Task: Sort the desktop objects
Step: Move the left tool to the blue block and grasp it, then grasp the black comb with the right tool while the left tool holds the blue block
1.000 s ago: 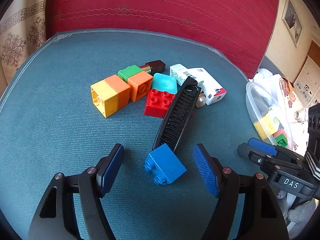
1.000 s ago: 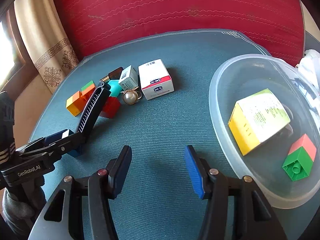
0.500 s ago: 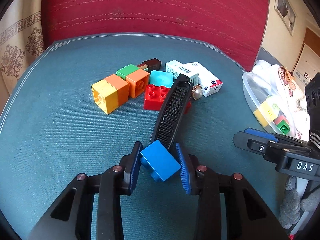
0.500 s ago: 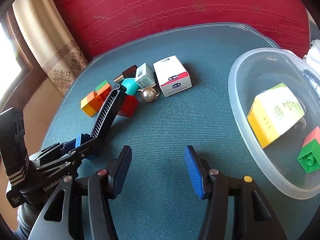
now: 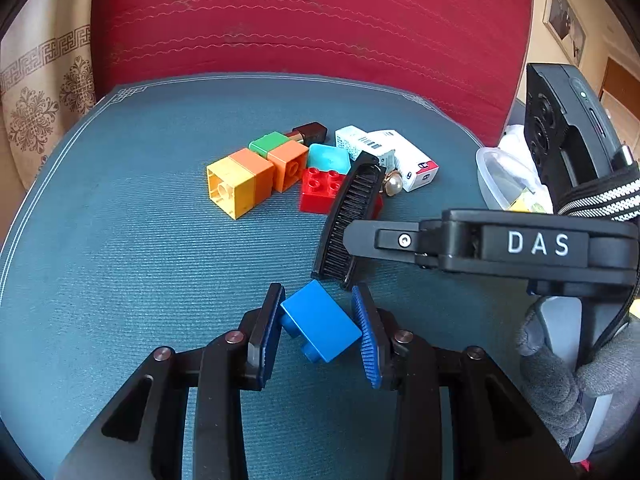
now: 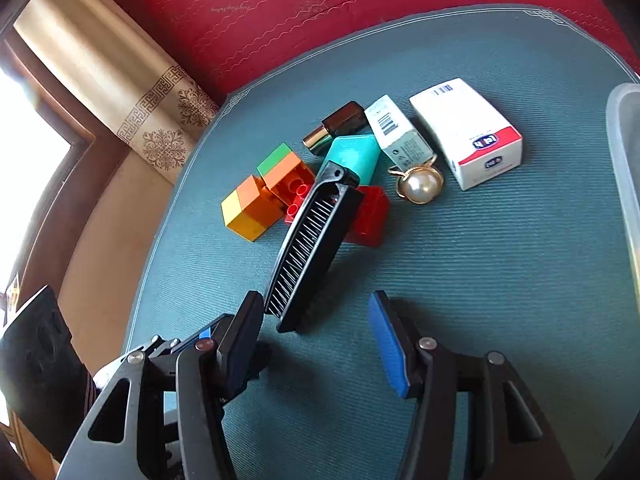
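A red cushion (image 5: 312,20) stands as the backdrop, and in front of it lies the teal mat (image 5: 120,240) that carries everything. The black comb (image 5: 348,220) near the mat's middle serves as the landmark. To the comb's right, at the mat's edge, sits a clear plastic tub (image 5: 500,176), partly hidden by the right tool's body and the gloved hand (image 5: 560,372) that holds it.

The left gripper (image 5: 318,330) sits just below the comb's near end, its pads pressed on both sides of the blue brick (image 5: 320,322), which is tilted between them. The right gripper (image 6: 320,338) hangs at the same end of the comb with its jaws apart and nothing between them; the comb's tip lies just beside its left finger.

At the comb's far end, to its right, lies a white box with a red stripe (image 6: 468,132), then a smaller white barcode box (image 6: 396,132) closer in. To the comb's left lies a yellow and orange brick (image 5: 236,184), with an orange and green brick (image 5: 280,156) touching it. The comb's far end rests on a red brick (image 5: 320,190), and a turquoise block (image 5: 328,158) lies just beyond that. A pearl ring (image 6: 420,186) sits just right of the comb's far end, and a dark lipstick tube (image 6: 336,126) lies farthest beyond it
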`<state>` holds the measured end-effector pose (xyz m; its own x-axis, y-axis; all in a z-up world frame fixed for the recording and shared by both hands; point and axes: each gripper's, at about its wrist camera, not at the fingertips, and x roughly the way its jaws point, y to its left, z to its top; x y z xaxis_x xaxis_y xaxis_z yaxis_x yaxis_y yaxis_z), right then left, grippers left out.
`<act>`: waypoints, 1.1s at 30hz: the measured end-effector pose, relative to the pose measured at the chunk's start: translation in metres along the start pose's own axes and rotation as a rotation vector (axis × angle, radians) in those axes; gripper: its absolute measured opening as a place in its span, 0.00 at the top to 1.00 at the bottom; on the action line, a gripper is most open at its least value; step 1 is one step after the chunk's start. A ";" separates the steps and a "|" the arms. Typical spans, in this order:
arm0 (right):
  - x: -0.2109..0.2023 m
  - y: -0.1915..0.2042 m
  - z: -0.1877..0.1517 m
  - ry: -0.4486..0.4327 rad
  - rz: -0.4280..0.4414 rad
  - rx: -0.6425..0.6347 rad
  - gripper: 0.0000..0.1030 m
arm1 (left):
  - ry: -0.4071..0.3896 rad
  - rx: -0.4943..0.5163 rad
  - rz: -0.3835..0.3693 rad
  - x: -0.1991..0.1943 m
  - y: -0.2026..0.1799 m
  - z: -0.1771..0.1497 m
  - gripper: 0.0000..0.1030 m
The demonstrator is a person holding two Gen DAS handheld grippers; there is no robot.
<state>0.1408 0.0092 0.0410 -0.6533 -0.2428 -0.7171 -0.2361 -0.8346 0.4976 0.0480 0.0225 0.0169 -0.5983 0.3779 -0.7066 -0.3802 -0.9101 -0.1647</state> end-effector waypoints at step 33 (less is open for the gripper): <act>-0.008 -0.019 -0.006 -0.109 0.024 0.030 0.80 | 0.020 -0.082 0.060 0.000 0.021 -0.003 0.63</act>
<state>0.1548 0.0239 0.0348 -0.7328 -0.2065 -0.6483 -0.2395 -0.8135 0.5299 0.0421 0.0030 0.0109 -0.6040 0.3197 -0.7301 -0.2847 -0.9421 -0.1770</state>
